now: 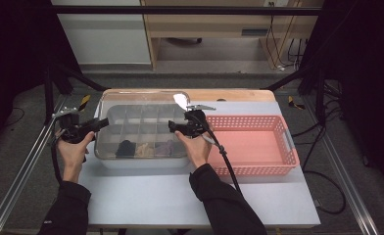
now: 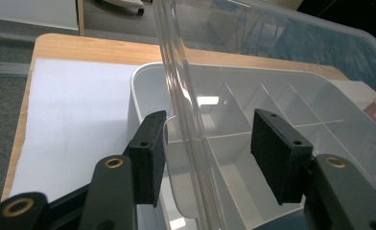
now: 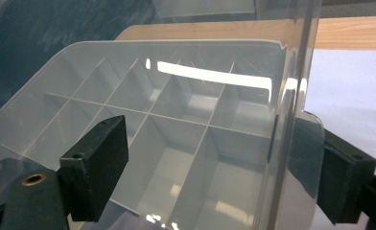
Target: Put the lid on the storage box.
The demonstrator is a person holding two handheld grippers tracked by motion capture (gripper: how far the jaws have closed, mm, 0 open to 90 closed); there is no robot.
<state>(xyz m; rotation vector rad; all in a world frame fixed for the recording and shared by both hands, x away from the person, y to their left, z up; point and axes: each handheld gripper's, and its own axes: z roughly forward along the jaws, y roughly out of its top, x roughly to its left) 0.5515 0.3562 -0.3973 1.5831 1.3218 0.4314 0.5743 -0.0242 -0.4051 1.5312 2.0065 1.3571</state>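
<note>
A person is working with two hand-held grippers at a clear divided organizer box (image 1: 141, 132) that is sitting on the left half of the white table (image 1: 180, 200), its back edge close to the table's wooden far edge. The box's transparent lid (image 2: 282, 43) is standing raised and tilted over the compartments. The left gripper (image 1: 89, 126) is reaching in at the box's left end, jaws spread wide; in the left gripper view the lid's left rim (image 2: 176, 96) is passing between the two black pads (image 2: 147, 163), nearer the outer pad, though whether it is touching that pad cannot be told. The right gripper (image 1: 178, 126) is sitting at the box's right end, near its far right corner, jaws likewise wide, with the lid's right rim (image 3: 284, 143) running between them just beside the outer pad. A few dark and pale small items (image 1: 143, 148) are lying in the compartments along the box's near edge. A pink mesh basket (image 1: 283, 147) is standing just beside the box, toward the table's right edge.
</note>
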